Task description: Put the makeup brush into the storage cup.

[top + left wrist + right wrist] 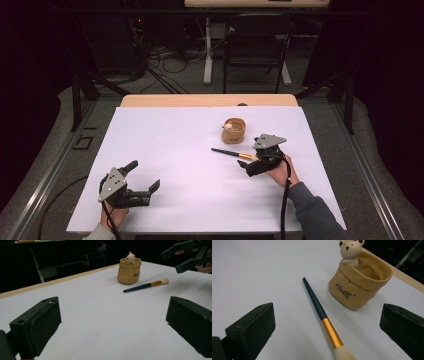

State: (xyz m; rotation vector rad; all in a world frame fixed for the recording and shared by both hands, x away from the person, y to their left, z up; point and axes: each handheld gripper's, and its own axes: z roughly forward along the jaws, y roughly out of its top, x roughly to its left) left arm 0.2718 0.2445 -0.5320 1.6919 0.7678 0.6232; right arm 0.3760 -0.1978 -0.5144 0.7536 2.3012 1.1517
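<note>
White covering lay over the table (165, 150), with a bare wooden strip along its far edge, and behind it the dark room held a chair (256, 47), a desk leg and loose cables on the floor.

You held your right gripper (256, 161) at the right part of the sheet, above the bristle end of the makeup brush (234, 154). Its jaws were wide open and had hold of nothing. In the right gripper view the brush (322, 313) lay flat between the two jaws, with the dark handle pointing away from you, the gold band in the middle and the pale bristles closest to the camera. Nothing stood between the jaws and the brush.

Just beside the brush, on the far side, stood the tan pot (233, 130), upright and shaped like a soft bag with the top folded down. A small bear figure (350, 250) sat at its rim. The inside that I could see looked bare, but the bottom was hidden. The brush did not touch the pot.

Your left gripper (145, 181) rested low at the near left, well apart from these things. Its jaws were also wide open and empty.
</note>
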